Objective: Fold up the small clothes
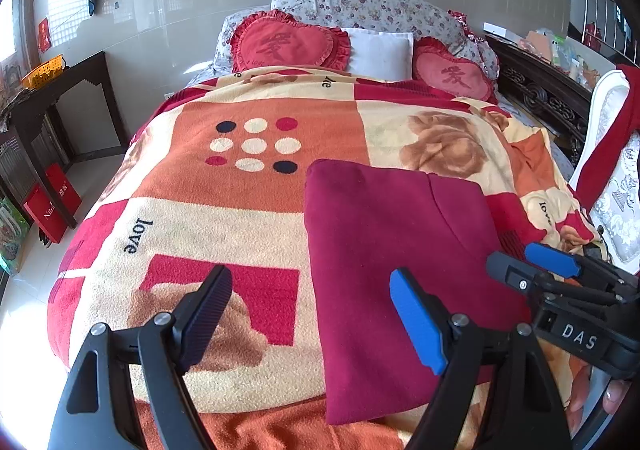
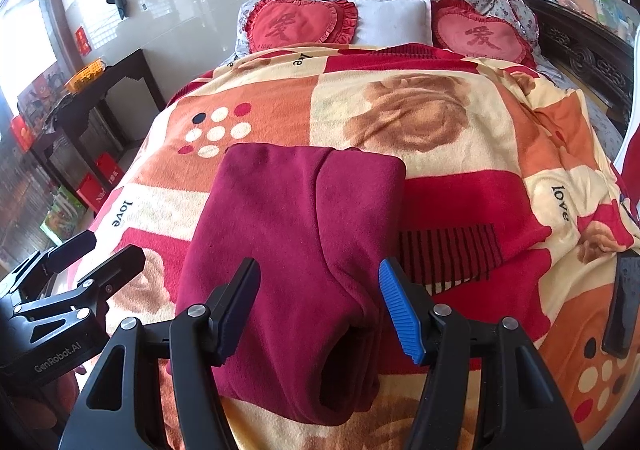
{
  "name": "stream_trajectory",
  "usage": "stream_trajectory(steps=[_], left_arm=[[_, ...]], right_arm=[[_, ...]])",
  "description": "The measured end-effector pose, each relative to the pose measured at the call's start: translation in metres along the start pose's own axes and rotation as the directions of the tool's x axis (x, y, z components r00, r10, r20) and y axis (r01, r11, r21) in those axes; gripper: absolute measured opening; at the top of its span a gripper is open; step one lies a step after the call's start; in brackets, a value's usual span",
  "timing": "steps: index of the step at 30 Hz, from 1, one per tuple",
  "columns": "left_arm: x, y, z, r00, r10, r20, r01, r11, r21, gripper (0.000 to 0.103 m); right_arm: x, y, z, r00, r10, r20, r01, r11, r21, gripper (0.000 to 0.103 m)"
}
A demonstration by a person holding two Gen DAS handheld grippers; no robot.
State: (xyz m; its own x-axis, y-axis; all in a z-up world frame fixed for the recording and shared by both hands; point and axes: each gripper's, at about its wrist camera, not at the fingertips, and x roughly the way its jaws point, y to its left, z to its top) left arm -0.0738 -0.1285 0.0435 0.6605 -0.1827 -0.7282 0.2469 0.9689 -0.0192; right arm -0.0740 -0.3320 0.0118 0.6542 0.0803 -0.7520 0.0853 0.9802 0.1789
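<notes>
- Both grippers hang over the near end of the bed, holding nothing.
- Left gripper (image 1: 310,322) is spread wide, over the blanket (image 1: 208,177), just left of the dark red garment (image 1: 396,250).
- Right gripper (image 2: 320,310) is about half open, right above the garment's near end.
- That garment lies folded, its long side running away toward the pillows (image 1: 380,49).
- I think the right gripper is nearer for the next grab.
</notes>
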Motion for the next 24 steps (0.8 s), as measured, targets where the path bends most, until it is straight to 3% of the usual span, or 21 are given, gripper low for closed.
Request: stream_trajectory(steps=[24], left_arm=[[0.0021, -0.0002, 0.0012, 1.0, 0.001, -0.002, -0.001, 1.0, 0.001, 0.085]], right_arm=[[0.003, 0.0009, 0.0007, 1.0, 0.0, -0.002, 0.0, 1.0, 0.013, 0.043]])
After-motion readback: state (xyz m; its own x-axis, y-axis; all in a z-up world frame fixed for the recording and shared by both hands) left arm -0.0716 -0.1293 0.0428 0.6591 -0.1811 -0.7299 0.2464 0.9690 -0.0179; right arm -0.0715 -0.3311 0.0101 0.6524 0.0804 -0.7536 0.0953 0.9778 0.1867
